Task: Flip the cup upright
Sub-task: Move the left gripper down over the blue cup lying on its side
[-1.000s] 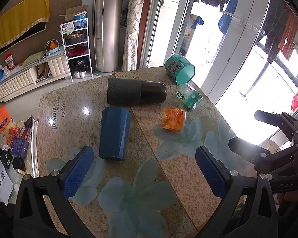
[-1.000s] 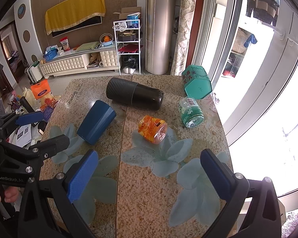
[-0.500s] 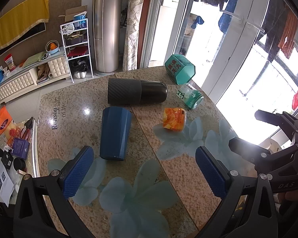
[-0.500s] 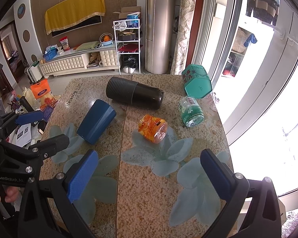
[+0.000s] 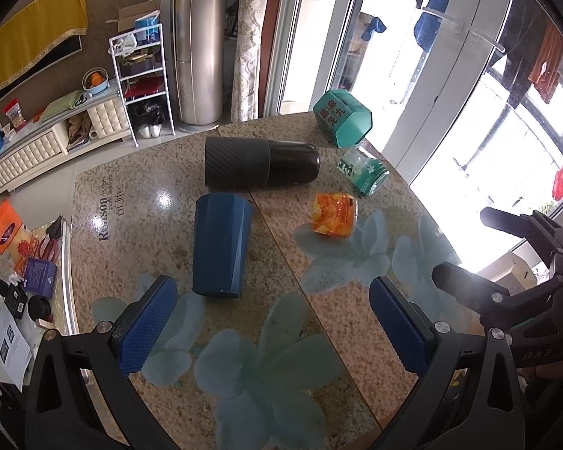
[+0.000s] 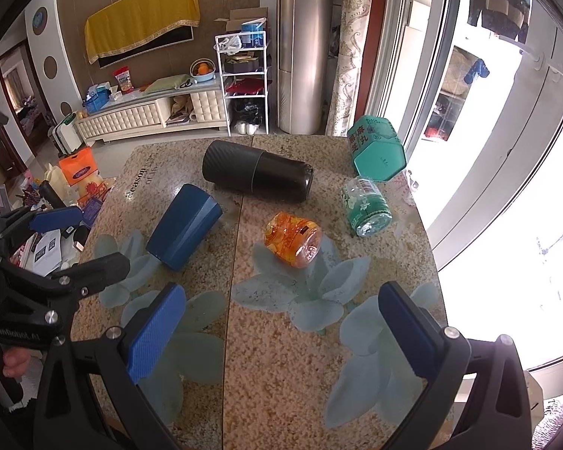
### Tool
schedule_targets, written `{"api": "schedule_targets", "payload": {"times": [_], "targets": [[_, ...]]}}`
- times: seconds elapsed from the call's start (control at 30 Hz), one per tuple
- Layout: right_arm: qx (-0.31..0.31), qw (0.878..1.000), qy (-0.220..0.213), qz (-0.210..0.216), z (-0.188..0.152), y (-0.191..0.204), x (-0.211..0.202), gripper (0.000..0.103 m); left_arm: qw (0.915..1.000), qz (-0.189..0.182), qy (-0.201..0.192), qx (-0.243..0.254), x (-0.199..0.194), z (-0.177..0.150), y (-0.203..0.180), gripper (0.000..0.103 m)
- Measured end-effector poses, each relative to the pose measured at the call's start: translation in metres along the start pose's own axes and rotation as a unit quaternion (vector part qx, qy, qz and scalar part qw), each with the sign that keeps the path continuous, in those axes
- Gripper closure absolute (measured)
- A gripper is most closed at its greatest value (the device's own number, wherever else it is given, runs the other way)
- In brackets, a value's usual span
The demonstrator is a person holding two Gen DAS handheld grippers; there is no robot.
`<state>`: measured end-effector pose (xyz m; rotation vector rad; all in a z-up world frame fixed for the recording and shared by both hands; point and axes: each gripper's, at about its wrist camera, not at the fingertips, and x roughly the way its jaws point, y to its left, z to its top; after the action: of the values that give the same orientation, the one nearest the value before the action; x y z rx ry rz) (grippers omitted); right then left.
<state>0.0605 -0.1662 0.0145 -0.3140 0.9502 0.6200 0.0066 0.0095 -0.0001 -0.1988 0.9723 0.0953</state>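
Observation:
A dark blue cup (image 5: 220, 244) lies on its side on the granite table, its closed base toward me; it also shows in the right wrist view (image 6: 184, 227). My left gripper (image 5: 270, 328) is open and empty, just short of the cup's base, with its left pad (image 5: 146, 324) near it. My right gripper (image 6: 281, 332) is open and empty over the table's near part, to the right of the cup. The left gripper's fingers (image 6: 58, 219) show at the left edge of the right wrist view.
A black flask (image 5: 261, 163) lies on its side behind the cup. An orange jar (image 5: 334, 213), a green bottle (image 5: 364, 172) and a teal box (image 5: 341, 118) lie to the right. The table's (image 5: 244, 393) right edge runs along a window.
The left gripper has shifted very slightly, so the cup sits a touch lower and more central in its view. Both grippers stay open. The right view is unchanged.

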Motion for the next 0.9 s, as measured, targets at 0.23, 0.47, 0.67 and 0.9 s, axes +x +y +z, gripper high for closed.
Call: {"api": "schedule_targets", "payload": {"times": [0.23,0.47,0.67,0.9], "targets": [[0.013,0.999,0.026,0.014,-0.007,-0.007,0.009,0.0,0.9983,0.016,0.055,0.011,0.019,0.012,0.011,0.0],[0.029,0.998,0.052,0.026,-0.009,-0.017,0.019,0.0,0.9942,0.036,0.095,0.034,0.04,0.029,0.02,0.0],[0.033,0.996,0.082,0.03,-0.01,-0.027,0.033,0.0,0.9878,0.049,0.135,0.061,0.068,0.043,0.025,0.0],[0.033,0.993,0.109,0.035,-0.009,-0.044,0.047,0.0,0.9803,0.059,0.179,0.058,0.109,0.056,0.033,0.0]]}}
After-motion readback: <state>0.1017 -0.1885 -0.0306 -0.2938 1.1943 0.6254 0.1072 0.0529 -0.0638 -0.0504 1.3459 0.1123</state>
